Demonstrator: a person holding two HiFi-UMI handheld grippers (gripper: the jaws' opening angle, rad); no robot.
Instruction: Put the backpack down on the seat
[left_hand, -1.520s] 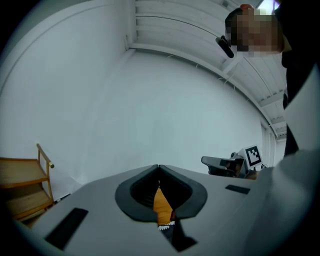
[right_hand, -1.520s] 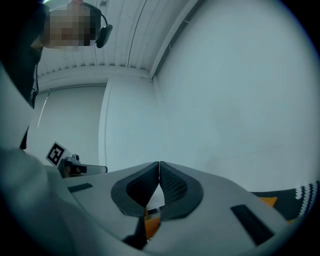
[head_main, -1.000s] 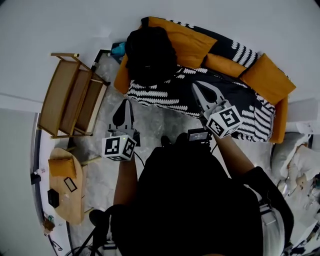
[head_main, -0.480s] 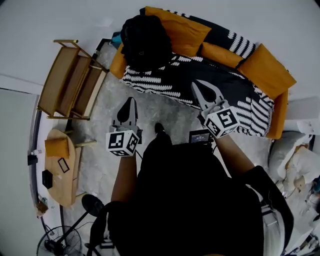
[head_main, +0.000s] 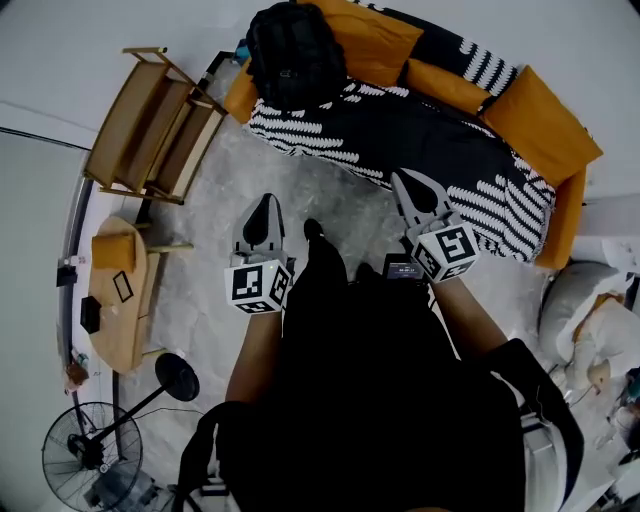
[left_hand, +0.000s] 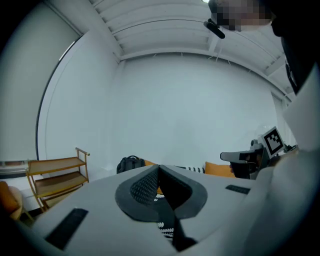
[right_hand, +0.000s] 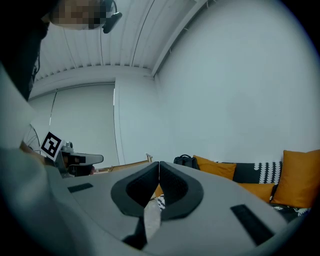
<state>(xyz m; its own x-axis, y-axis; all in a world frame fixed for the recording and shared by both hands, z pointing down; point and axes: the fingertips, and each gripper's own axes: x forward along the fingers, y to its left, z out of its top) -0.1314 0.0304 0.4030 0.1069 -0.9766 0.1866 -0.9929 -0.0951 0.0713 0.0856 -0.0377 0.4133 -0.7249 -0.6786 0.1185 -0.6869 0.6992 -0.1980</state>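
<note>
Resting on the sofa (head_main: 440, 150) seat, the backpack (head_main: 295, 55) leans against an orange cushion (head_main: 372, 40), which props it upright; left gripper (head_main: 265, 205) and right gripper (head_main: 412, 182), both clenched on nothing, hang well apart from it; placement judged complete.

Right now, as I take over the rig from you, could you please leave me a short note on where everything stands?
Left gripper: jaws shut, nothing between them.
Right gripper: jaws shut, also empty.
Both are held over the floor, short of the sofa and touching nothing.
The backpack sits on the sofa, at the end nearest the wooden rack, with neither gripper on it.
Done: the backpack is down on the seat and released.
Left: nothing that I can see for this job; perhaps just check that it sits steadily.
</note>
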